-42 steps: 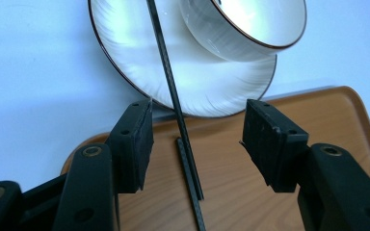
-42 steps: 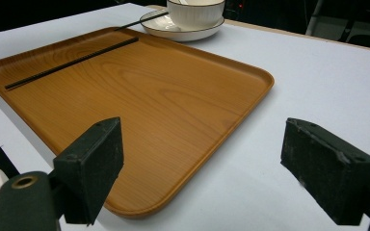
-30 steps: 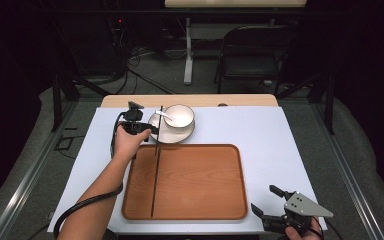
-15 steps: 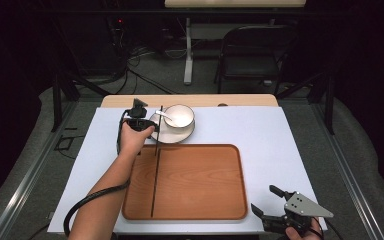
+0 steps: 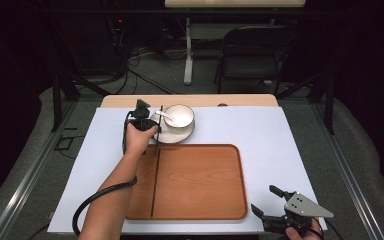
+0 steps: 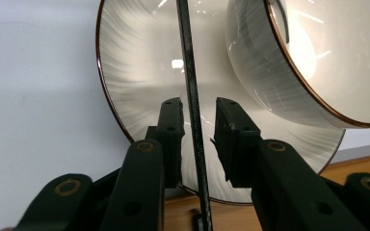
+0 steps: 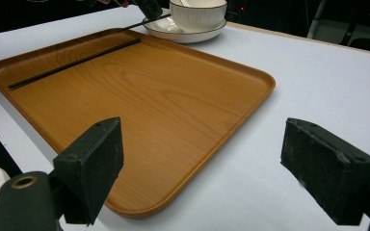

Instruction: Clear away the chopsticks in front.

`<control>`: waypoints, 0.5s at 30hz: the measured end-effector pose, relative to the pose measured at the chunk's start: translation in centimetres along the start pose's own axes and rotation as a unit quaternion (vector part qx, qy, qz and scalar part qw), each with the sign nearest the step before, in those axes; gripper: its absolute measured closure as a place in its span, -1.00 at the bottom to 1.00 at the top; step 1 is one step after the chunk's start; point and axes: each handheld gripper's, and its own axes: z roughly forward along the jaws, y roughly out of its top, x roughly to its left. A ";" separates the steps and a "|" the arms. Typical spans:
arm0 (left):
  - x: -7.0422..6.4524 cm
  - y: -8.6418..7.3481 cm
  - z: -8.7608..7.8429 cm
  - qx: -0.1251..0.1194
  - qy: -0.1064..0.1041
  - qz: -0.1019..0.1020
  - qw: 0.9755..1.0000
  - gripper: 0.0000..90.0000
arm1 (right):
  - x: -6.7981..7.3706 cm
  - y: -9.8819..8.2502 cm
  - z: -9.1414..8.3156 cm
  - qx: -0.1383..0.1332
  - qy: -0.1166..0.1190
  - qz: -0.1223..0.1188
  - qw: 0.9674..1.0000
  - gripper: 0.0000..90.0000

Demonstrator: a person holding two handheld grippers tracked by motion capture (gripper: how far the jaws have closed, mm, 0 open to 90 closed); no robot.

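Note:
A thin black chopstick (image 6: 189, 72) lies over the rim of a white saucer (image 6: 139, 72) that carries a white bowl (image 5: 179, 115) with a spoon in it. My left gripper (image 6: 197, 108) is open, its jaws on either side of this chopstick with a small gap on each side; in the high view the left gripper (image 5: 154, 125) sits at the saucer's left edge. A second black chopstick (image 7: 72, 62) lies along the left part of the wooden tray (image 5: 200, 185). My right gripper (image 7: 207, 144) is wide open and holds nothing, near the table's front right corner (image 5: 263, 198).
The tray lies on a white table cover (image 5: 280, 135) in front of the saucer. Behind the table stand a dark chair (image 5: 252, 55) and a table leg, with cables on the floor. The left gripper's cable (image 5: 95, 200) loops beside the forearm.
My left gripper has moved slightly to the right, up to the saucer's edge and around the chopstick. The right gripper has stayed still.

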 end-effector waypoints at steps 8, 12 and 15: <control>0.2 0.3 0.4 0.014 -0.008 -0.029 0.999 0.78 | 0.0 0.0 0.0 -0.001 0.000 0.000 1.000 -0.67; 0.5 0.4 0.5 0.017 -0.016 -0.051 0.998 0.88 | 0.0 0.0 0.0 -0.001 0.001 0.000 1.000 -0.67; 0.7 0.4 0.4 0.013 -0.017 -0.060 0.998 0.90 | 0.0 0.0 0.0 -0.001 0.000 0.001 1.000 -0.67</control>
